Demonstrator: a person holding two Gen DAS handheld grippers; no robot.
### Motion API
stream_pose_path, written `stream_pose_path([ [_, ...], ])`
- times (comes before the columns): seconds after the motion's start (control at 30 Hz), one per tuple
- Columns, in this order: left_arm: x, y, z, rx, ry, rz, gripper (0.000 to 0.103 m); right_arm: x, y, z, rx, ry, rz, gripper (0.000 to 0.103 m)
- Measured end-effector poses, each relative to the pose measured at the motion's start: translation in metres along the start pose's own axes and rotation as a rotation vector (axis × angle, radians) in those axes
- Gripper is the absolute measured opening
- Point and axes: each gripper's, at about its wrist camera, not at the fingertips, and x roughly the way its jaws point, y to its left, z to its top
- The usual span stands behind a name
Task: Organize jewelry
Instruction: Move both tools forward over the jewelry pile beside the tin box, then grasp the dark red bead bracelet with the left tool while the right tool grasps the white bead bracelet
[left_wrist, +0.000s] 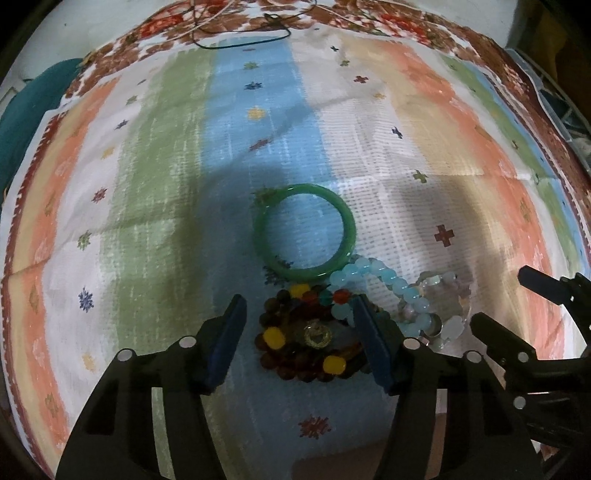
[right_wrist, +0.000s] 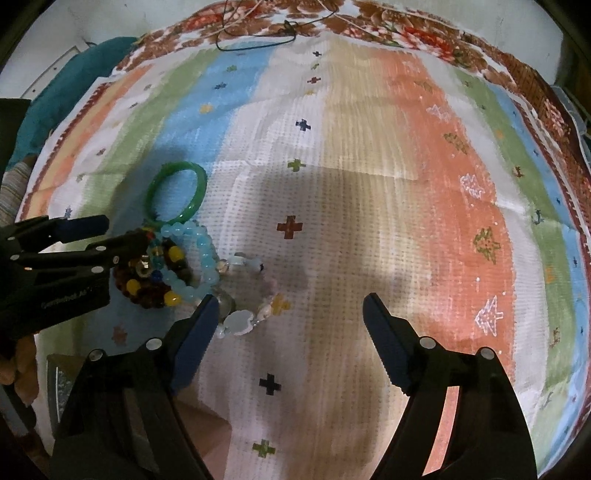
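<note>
A heap of jewelry lies on a striped cloth (left_wrist: 406, 129). A green bangle (left_wrist: 349, 221) lies flat at its far side. Just nearer is a dark brown bead bracelet (left_wrist: 291, 363) with yellow beads, and a pale blue bead bracelet (left_wrist: 369, 278) overlaps it. A clear, pale bracelet (left_wrist: 448, 284) lies to the right. My left gripper (left_wrist: 298, 301) points down over the brown bracelet, jaws apart on either side of it, the pads not pressing. My right gripper (right_wrist: 291, 299) stands open over bare cloth, its left finger beside the pale bracelet (right_wrist: 238, 321).
A thin black cord (left_wrist: 240, 42) loops on the cloth's far floral border. Teal fabric (left_wrist: 22, 122) bunches beyond the left edge. In the right wrist view the left gripper (right_wrist: 123, 229) reaches in from the left over the brown beads (right_wrist: 147, 288), with a hand (right_wrist: 22, 354) below it.
</note>
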Motion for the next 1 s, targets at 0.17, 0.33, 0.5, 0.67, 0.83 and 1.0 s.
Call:
stream_pose_path([
  [0.17, 0.006, -0.003, 0.002, 0.014, 0.005, -0.03, 0.048, 0.008, 0.0, 0.002, 0.002, 0.014, 0.002, 0.069],
  [0.33, 0.011, -0.006, 0.003, 0.033, 0.007, -0.039, 0.033, 0.016, -0.001, 0.005, 0.0, 0.033, 0.006, 0.053],
  [0.5, 0.012, -0.009, 0.002, 0.049, 0.01, -0.055, 0.024, 0.022, -0.002, 0.006, 0.0, 0.047, 0.02, 0.033],
  [0.67, 0.011, -0.01, 0.001, 0.054, 0.003, -0.039, 0.015, 0.028, -0.003, 0.006, 0.009, 0.062, 0.044, 0.014],
  [0.83, 0.006, -0.004, 0.002, 0.034, -0.006, -0.027, 0.0, 0.025, -0.001, 0.005, 0.0, 0.048, 0.049, 0.009],
  [1.0, -0.002, 0.002, 0.001, 0.026, -0.017, -0.036, 0.0, 0.012, 0.002, 0.008, -0.012, 0.011, 0.054, 0.008],
])
